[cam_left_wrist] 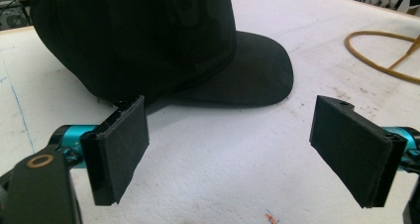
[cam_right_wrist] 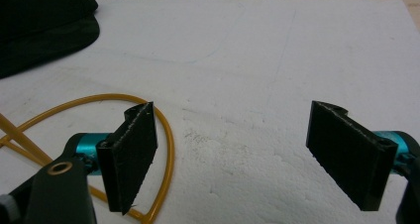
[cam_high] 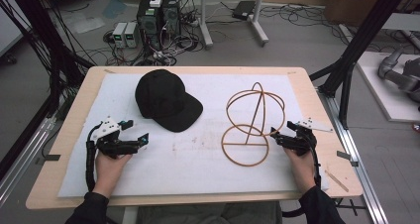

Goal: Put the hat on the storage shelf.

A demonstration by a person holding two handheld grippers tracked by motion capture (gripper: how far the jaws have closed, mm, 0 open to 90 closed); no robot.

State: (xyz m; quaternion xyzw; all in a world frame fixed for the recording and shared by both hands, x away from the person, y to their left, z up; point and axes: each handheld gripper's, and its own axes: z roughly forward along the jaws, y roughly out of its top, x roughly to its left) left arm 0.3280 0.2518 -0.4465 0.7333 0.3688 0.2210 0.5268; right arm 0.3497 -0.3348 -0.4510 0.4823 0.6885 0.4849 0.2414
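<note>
**Both grippers wide and empty beside a cap and a wire stand**

High view: a wooden tabletop (cam_high: 74, 130) carries a white foam sheet (cam_high: 198, 169). Behind it the grey floor holds computer towers (cam_high: 158, 16), tangled cables and black frame posts. A black cap (cam_high: 166, 99) lies on the sheet left of centre, brim toward the person; a tan wire stand (cam_high: 250, 125) of hoops rises right of centre. The left gripper (cam_high: 141, 140) rests near the cap's front left; the right gripper (cam_high: 275, 132) sits just beside the stand's base ring, possibly touching it, though the view is too coarse to tell.

Left gripper view: its fingers (cam_left_wrist: 121, 149) stand wide apart, holding nothing, over bare foam. The cap (cam_left_wrist: 148, 40) lies just ahead, brim to the right.

Right gripper view: its fingers (cam_right_wrist: 131, 154) are likewise spread wide and empty. The stand's base ring (cam_right_wrist: 166, 135) curves past the left finger; the cap's edge (cam_right_wrist: 44, 21) shows at upper left.
</note>
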